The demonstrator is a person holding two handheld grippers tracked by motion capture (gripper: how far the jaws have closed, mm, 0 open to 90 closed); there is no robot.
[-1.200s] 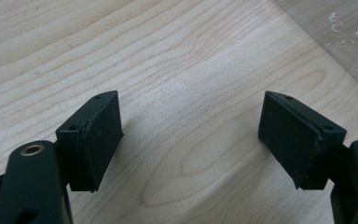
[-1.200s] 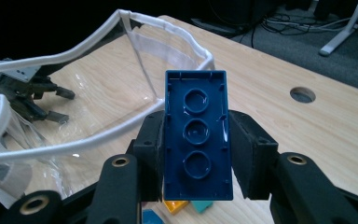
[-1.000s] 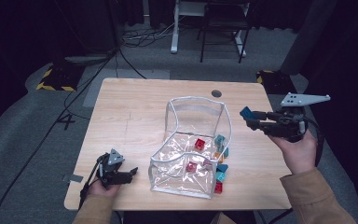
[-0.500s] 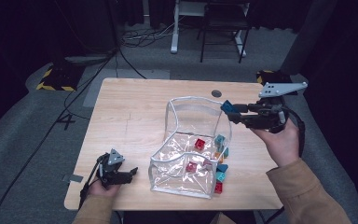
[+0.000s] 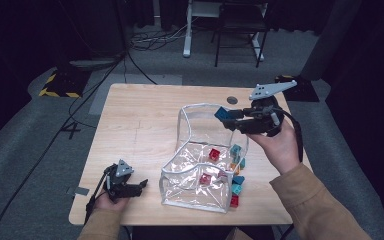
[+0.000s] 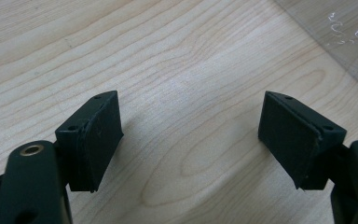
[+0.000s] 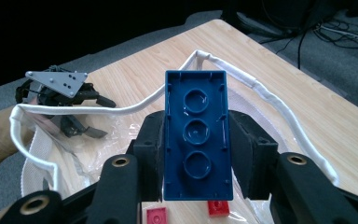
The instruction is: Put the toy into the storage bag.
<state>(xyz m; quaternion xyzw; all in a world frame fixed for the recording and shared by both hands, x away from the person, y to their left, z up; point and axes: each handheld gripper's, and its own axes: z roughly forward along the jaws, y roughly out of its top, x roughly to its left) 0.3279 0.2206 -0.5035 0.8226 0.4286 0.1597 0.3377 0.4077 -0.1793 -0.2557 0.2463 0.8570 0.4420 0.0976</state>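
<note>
Blue brick clamped in right hand-held gripper, above clear bag.

My right gripper holds the brick above the bag. My left gripper lies left of the bag. Small bricks lie right of it.

Tan sleeves; black tools, grey tri plates.

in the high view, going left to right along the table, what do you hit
left gripper → clear plastic bag → red brick inside the bag → dark blue brick in the right gripper → person's right hand
</note>
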